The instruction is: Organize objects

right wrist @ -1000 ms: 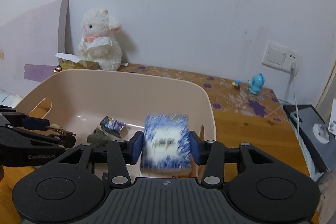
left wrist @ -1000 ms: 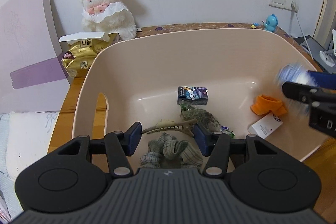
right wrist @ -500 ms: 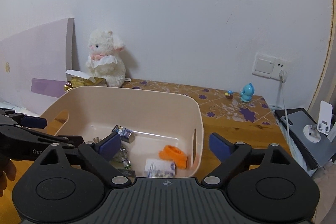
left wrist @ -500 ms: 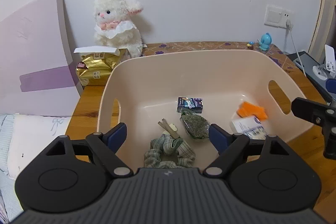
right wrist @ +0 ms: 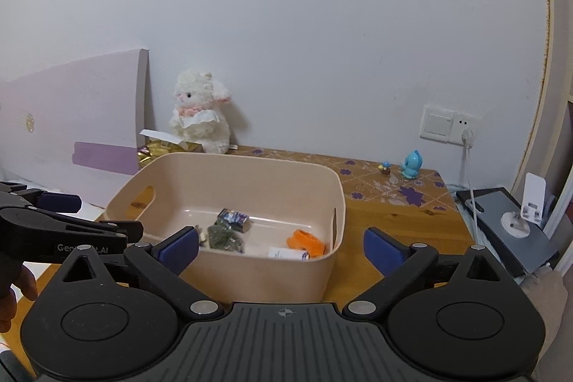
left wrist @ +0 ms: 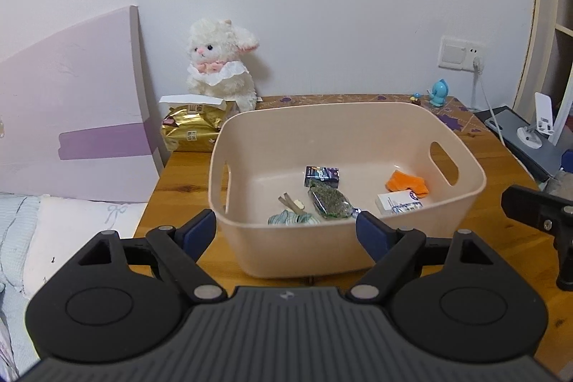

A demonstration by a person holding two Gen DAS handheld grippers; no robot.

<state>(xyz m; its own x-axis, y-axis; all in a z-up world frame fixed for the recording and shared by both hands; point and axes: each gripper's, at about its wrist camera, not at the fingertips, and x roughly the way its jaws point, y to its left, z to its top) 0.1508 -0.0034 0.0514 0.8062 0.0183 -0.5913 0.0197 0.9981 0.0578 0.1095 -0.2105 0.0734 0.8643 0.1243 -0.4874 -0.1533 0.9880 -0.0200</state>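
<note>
On the table, the bin (left wrist: 358, 127) holds a scrunchie (left wrist: 292, 218), clip (left wrist: 290, 202), packet (left wrist: 328, 199), box (left wrist: 321, 175), tissues (left wrist: 398, 202) and an orange cloth (left wrist: 407, 182). Both the left gripper (left wrist: 286, 231) and right gripper (right wrist: 281, 244) hover in front with fingers spread, empty. The bin looks light and stiff, best taken by its handle slots.

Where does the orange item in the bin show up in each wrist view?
Left wrist: orange item lies right of centre, on the bin floor near the right handle slot.
Right wrist: orange item sits lower centre, by the bin's right wall.
Shared landmark: white plush toy.
</note>
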